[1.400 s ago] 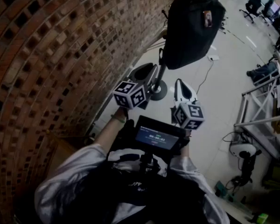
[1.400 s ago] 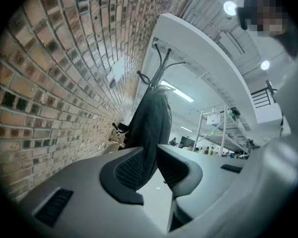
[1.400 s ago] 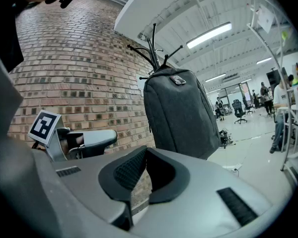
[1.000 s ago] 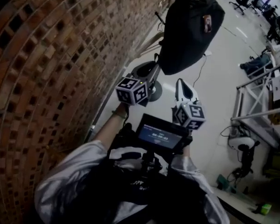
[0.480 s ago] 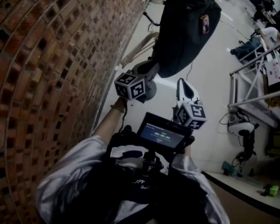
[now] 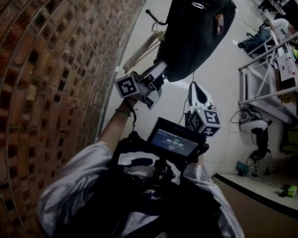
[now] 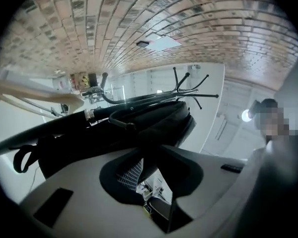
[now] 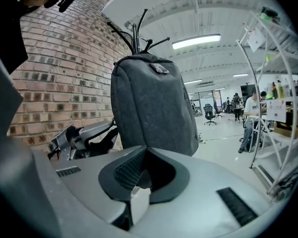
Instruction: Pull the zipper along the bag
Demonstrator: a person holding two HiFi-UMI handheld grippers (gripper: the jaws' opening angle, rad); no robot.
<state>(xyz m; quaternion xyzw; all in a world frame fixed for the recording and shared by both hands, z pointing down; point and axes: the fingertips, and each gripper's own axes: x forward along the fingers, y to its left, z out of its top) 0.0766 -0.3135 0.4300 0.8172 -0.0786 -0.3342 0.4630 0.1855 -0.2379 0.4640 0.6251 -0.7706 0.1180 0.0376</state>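
Note:
A dark backpack (image 6: 198, 29) hangs from a coat stand (image 8: 135, 36) close to the brick wall. It looks grey in the right gripper view (image 8: 149, 103) and lies sideways in the rolled left gripper view (image 7: 139, 128). My left gripper (image 6: 158, 73) is rolled on its side with its tips at the bag's lower left edge; I cannot tell whether they touch it. Its jaws (image 7: 144, 155) look shut with nothing between them. My right gripper (image 6: 194, 89) hangs below the bag's bottom, apart from it, shut and empty (image 8: 145, 152). The left gripper (image 8: 84, 135) shows beside the bag.
The brick wall (image 6: 49, 58) runs along the left. A metal shelving rack (image 6: 273, 58) stands to the right, with a person at a desk (image 8: 251, 118) beyond it. A small screen (image 6: 174, 140) sits at my chest. A floor device with cables (image 6: 253, 125) lies at the right.
My left gripper has rolled onto its side and moved up toward the bag's lower edge. The right gripper has shifted only slightly. The bag appears closer in the head view.

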